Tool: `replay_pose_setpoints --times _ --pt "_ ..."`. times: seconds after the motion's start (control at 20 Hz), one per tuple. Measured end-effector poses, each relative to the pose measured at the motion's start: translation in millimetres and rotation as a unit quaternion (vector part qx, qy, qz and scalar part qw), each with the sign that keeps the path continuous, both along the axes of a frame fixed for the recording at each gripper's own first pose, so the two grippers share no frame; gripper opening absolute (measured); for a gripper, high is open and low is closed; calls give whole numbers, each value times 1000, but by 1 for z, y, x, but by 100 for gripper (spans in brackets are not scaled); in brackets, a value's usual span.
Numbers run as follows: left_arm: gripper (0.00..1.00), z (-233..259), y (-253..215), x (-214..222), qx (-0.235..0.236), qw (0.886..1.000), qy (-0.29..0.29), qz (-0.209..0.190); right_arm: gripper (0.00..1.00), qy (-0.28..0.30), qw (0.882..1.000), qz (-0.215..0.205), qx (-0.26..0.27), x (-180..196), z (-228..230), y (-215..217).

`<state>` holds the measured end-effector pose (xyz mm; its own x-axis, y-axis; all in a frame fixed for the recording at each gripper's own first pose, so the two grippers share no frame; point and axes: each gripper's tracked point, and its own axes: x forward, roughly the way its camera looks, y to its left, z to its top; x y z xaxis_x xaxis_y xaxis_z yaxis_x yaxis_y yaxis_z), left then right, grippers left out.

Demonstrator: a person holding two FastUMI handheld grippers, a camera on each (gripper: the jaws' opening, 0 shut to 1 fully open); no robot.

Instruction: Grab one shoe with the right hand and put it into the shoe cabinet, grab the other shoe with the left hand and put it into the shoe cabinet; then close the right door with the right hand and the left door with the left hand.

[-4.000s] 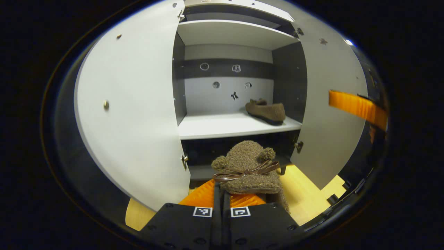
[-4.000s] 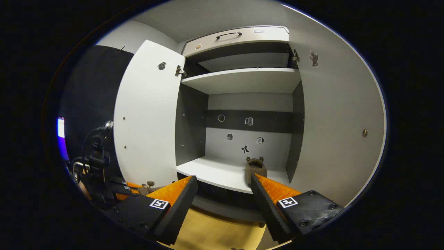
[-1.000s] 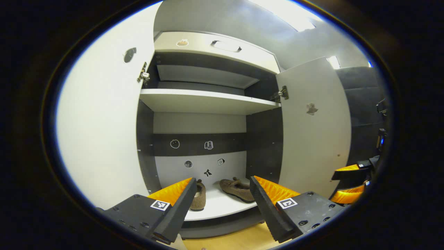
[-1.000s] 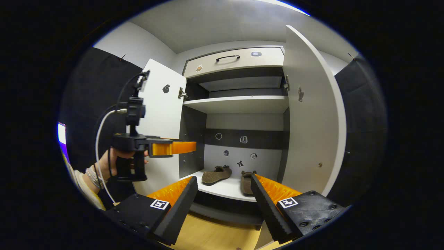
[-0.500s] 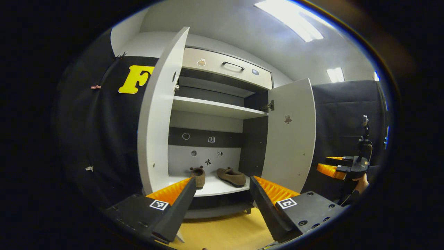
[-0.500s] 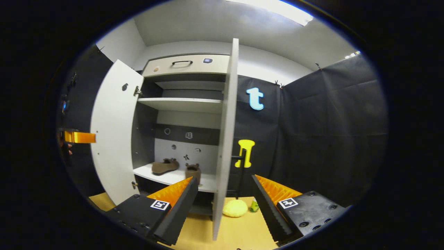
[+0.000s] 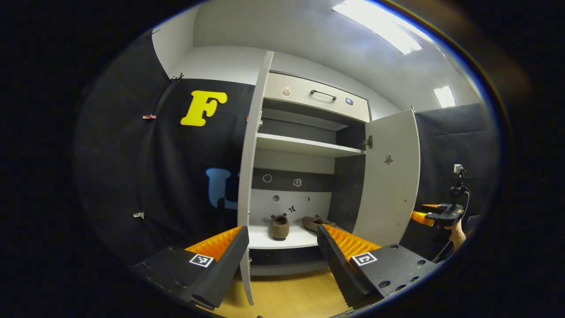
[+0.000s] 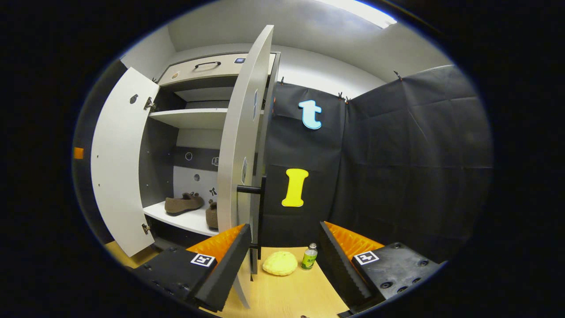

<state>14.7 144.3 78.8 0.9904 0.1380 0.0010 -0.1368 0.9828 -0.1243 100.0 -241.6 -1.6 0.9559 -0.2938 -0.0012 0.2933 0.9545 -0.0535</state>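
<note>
Two brown fuzzy shoes (image 7: 279, 226) (image 7: 314, 222) rest side by side on the lower shelf (image 7: 265, 240) of the white shoe cabinet. Both doors stand open. In the left gripper view the left door (image 7: 248, 190) appears edge-on just ahead of my left gripper (image 7: 281, 234), which is open and holds nothing. In the right gripper view the shoes (image 8: 183, 203) (image 8: 212, 215) show past the right door (image 8: 238, 145), whose outer face and black handle (image 8: 250, 190) are close in front of my open, empty right gripper (image 8: 284, 227). A hand holds the right gripper (image 7: 435, 215) beyond the right door (image 7: 390, 190).
A yellow sponge-like lump (image 8: 280, 263) and a small green bottle (image 8: 310, 257) sit on the wooden floor (image 8: 291, 291) to the right of the cabinet. Black cloth walls close in both sides. A drawer (image 7: 315, 95) with a handle tops the cabinet.
Four seconds ago my left gripper was shut on a shoe; now it is open and both shoes lie on the shelf. Both grippers have drawn back and swung outward to the door edges.
</note>
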Motion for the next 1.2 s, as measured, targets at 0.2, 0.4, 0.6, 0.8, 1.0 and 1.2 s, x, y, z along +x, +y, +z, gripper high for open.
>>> replay_pose_setpoints --times 0.2,0.4,0.6,0.8,1.0,1.2 --pt "98 3 5 0 -3 1000 -3 9 96 2 1000 12 -3 3 -3 7" --pt "98 0 9 2 7 1000 8 13 95 -2 999 39 37 11 -6 36" --pt "98 -6 13 3 19 999 23 19 91 0 993 106 53 34 -11 90" --pt "98 -11 30 -13 23 999 32 38 96 11 982 178 64 52 -15 146" --pt "98 -15 55 -33 12 997 32 66 98 18 978 202 55 58 -15 172" --pt "98 -26 82 -37 0 997 32 76 98 20 977 205 53 49 -11 182"
